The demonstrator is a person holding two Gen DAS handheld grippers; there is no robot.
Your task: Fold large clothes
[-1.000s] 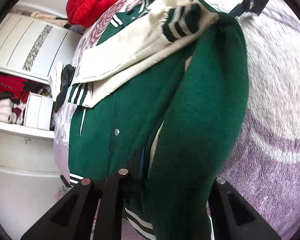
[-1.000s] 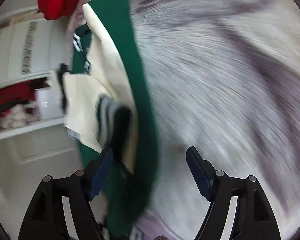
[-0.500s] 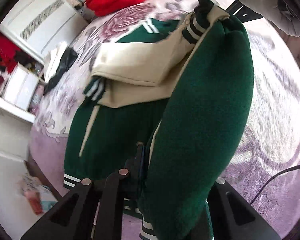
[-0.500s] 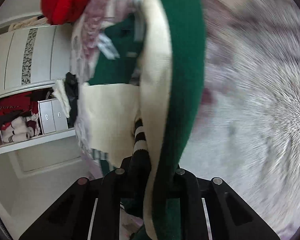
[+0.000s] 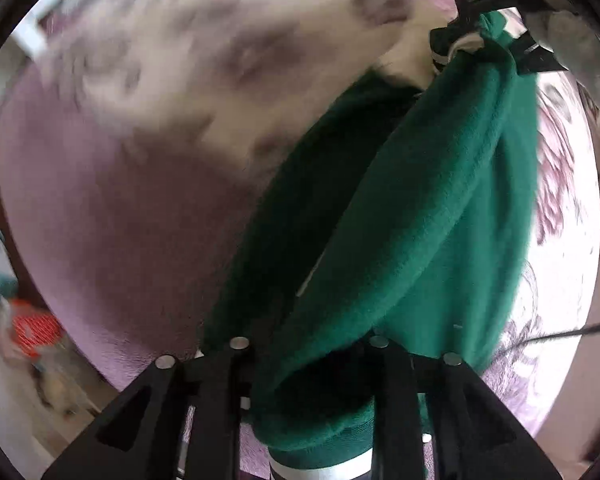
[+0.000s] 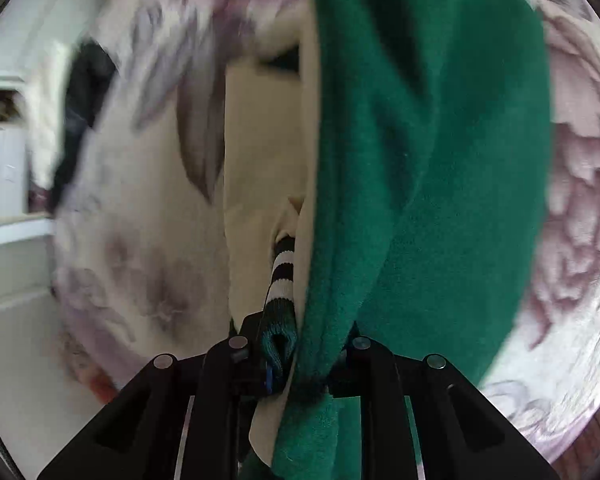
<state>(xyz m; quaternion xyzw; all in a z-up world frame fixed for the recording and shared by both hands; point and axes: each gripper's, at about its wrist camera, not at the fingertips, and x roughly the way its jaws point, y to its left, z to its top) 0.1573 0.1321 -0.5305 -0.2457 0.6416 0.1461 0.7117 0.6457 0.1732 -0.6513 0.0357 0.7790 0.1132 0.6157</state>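
Spread under everything is one flowered bedspread (image 5: 148, 184), pale with mauve and grey blooms, its pattern smeared by blur in both wrist views. At the far left of the left wrist view one orange-red object (image 5: 34, 330) lies on the floor below the bed edge, too blurred to identify. At the left of the right wrist view stand white shelves (image 6: 8, 236), and one dark item (image 6: 82, 96) lies near the bed's edge (also too blurred to name). One green jacket (image 5: 440, 216) with cream sleeves hangs lifted between the two tools. The left gripper (image 5: 306, 354) pinches a thick fold of the green cloth by the hem, where a white band shows; its jaws have just been opening a little, yet the cloth sits gripped between them. Top right in that view, the right gripper (image 6: 298, 350) appears holding the far end. Up close, it clamps one black-and-white striped cuff (image 6: 282, 276) together with green cloth; its jaws also have just been opening slightly, with the fabric bunched tightly between them.
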